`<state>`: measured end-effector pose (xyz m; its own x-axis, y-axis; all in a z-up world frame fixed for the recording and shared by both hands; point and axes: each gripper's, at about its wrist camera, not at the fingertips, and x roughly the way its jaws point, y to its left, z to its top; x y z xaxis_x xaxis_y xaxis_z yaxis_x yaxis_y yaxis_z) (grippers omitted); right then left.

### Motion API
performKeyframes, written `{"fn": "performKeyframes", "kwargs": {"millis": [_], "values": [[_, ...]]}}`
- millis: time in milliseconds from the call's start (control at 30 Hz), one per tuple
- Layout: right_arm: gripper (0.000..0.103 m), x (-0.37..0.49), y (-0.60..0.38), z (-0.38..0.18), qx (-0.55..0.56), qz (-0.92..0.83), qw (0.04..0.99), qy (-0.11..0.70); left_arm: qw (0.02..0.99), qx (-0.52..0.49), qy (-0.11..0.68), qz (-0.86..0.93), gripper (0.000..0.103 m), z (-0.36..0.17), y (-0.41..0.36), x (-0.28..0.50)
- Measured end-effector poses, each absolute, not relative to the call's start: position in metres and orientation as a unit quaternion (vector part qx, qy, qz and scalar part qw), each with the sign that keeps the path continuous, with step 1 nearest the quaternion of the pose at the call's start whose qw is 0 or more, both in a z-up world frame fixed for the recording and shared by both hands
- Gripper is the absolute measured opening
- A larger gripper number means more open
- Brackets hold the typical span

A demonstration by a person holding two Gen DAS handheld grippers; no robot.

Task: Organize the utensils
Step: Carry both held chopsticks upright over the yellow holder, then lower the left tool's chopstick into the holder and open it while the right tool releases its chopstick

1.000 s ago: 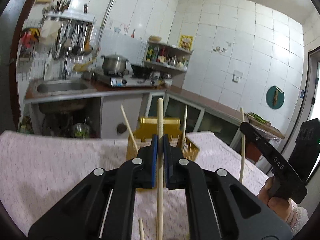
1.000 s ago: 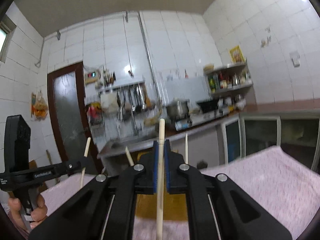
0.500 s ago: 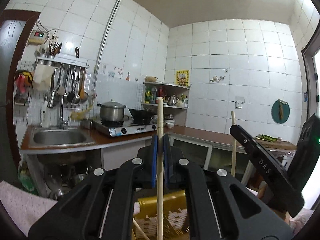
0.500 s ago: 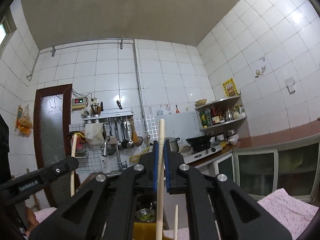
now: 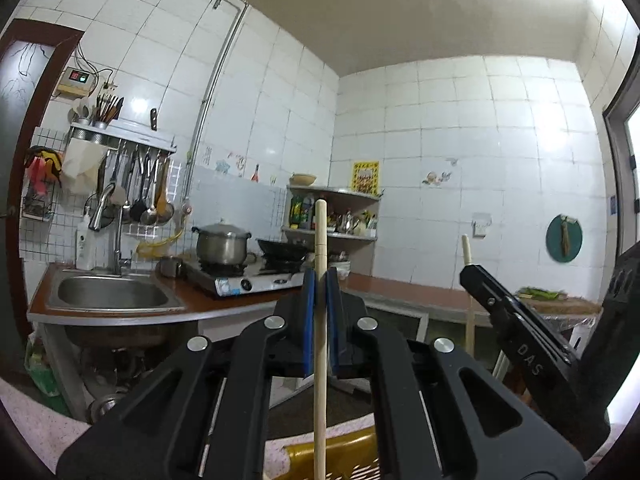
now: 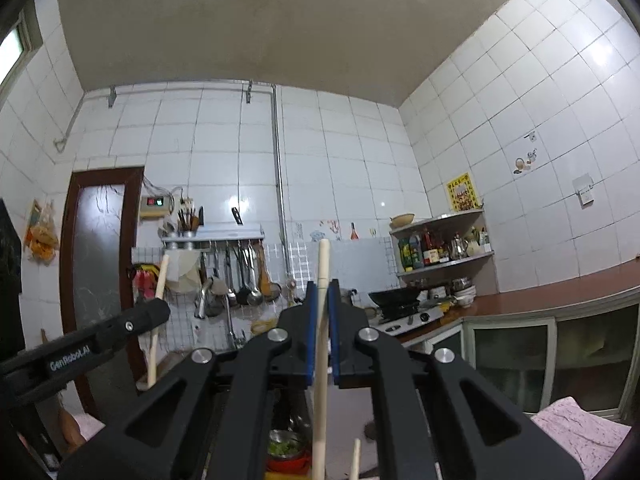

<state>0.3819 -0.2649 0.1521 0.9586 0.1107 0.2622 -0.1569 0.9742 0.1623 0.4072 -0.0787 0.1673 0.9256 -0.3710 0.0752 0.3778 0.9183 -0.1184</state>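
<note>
My left gripper (image 5: 320, 280) is shut on a pale wooden chopstick (image 5: 320, 364) held upright, high above the table. A corner of the yellow utensil basket (image 5: 340, 456) shows below it. My right gripper (image 6: 322, 292) is shut on another wooden chopstick (image 6: 320, 396), also upright. The tip of a third chopstick (image 6: 355, 460) shows below it. The right gripper with its chopstick (image 5: 468, 292) shows at the right of the left wrist view. The left gripper with its chopstick (image 6: 156, 320) shows at the left of the right wrist view.
Pink tablecloth (image 6: 576, 436) covers the table below. Behind are a steel sink (image 5: 112, 300), a stove with a pot (image 5: 222, 246), a rack of hanging utensils (image 6: 240, 276), a corner shelf (image 6: 444, 252) and a brown door (image 6: 100, 268).
Both grippers have risen and tilted upward with their chopsticks. The table and yellow basket have dropped almost out of view; walls and ceiling now fill the views.
</note>
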Motion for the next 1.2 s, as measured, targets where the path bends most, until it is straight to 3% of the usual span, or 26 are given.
{"fn": "performKeyframes", "kwargs": {"millis": [600, 1200], "values": [[0.006, 0.390, -0.265, 0.107, 0.074, 0.080, 0.987, -0.116, 0.982, -0.053, 0.027, -0.182, 0.004, 0.098, -0.081, 0.413], [0.006, 0.369, -0.273, 0.067, 0.056, 0.102, 0.992, -0.053, 0.977, -0.081, 0.060, -0.186, 0.004, 0.095, -0.051, 0.390]]}}
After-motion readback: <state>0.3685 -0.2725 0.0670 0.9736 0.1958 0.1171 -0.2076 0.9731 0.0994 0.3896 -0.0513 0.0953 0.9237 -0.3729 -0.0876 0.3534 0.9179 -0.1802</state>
